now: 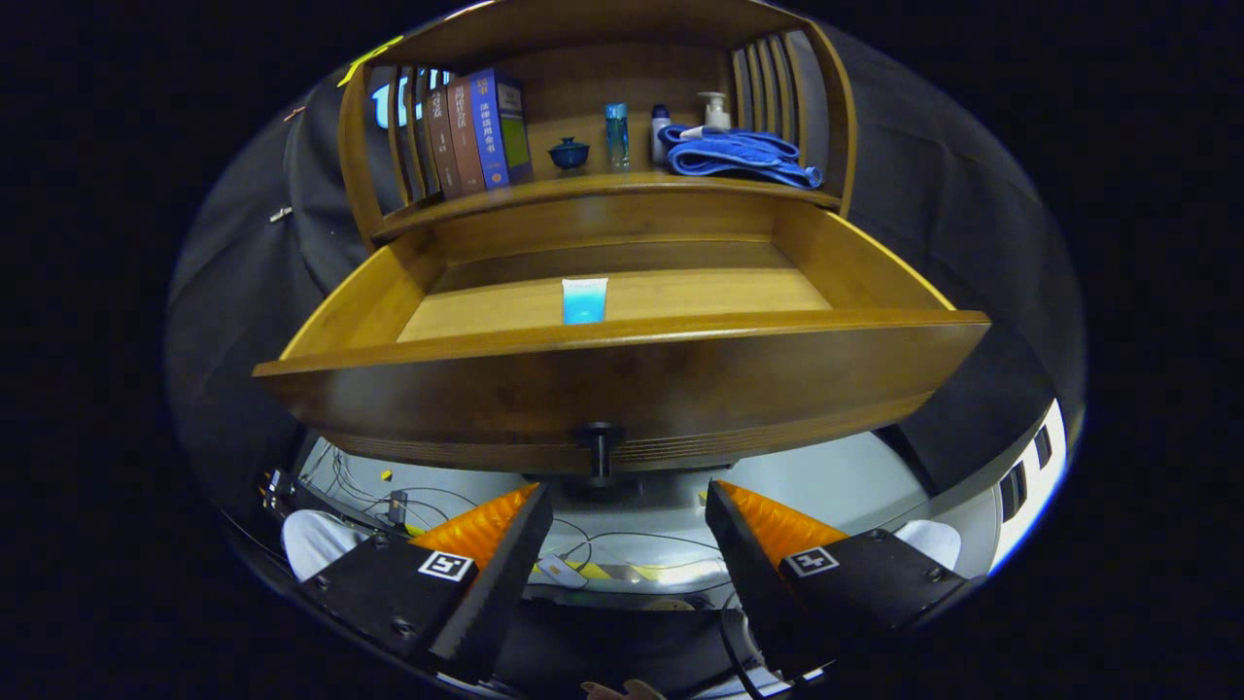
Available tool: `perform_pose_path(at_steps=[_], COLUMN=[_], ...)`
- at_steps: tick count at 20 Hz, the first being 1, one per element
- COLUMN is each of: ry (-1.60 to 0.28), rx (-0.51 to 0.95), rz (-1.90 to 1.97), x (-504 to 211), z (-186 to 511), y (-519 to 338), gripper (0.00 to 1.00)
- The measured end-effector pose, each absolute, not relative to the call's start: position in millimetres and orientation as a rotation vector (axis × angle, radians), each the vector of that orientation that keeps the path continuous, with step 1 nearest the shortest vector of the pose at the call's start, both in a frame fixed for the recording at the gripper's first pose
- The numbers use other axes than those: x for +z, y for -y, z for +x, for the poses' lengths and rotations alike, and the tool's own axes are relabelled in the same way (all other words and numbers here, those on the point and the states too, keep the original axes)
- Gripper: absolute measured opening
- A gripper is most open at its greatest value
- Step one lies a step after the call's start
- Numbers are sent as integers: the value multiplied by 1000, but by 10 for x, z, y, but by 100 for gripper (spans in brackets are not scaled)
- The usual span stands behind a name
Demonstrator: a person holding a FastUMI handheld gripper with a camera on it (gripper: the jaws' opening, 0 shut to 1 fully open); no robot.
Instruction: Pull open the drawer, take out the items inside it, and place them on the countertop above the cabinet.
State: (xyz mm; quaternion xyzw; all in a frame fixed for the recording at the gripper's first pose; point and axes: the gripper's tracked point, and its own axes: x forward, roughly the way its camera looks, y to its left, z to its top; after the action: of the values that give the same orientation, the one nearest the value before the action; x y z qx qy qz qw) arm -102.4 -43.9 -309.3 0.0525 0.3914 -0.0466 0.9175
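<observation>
Ahead of the tongs (622, 506), at twelve o'clock, a wooden cabinet (603, 209) stood with its drawer (622, 389) pulled well out toward the camera. The tongs were open, their two fingers spread wide and gripping nothing, with the drawer's dark knob (601, 442) just beyond the gap between them and apart from both fingers.

Inside the drawer, on its pale wooden floor, lay a tube (584, 299), white at its far end and blue nearer the drawer front. It lay near the middle of the drawer, at twelve o'clock from the knob, with bare wood on either side.

Above the drawer ran the worktop (622, 188), set in a wooden alcove with slatted sides. At eleven o'clock from the tube, a row of books (476, 136) stood upright against the left slats. Beside them, toward the middle, sat a small dark blue lidded cup (569, 153), then a slim blue bottle (616, 134). At one o'clock lay a folded blue towel (743, 156), with a white pump bottle (715, 110) and another small bottle (660, 131) standing behind it.

Below the drawer, a pale floor (826, 476) with loose cables (622, 544) showed between the fingers.
</observation>
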Motion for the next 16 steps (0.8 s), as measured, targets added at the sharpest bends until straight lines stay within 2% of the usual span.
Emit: perform_pose_path(at_steps=[3, 7, 16], ry=[-744, -648, -897], rx=[-86, -43, -14], rz=[103, 117, 119], x=[-2582, -2027, -2712], z=[-917, -310, 857], y=[417, 312, 144], gripper=[100, 100, 100])
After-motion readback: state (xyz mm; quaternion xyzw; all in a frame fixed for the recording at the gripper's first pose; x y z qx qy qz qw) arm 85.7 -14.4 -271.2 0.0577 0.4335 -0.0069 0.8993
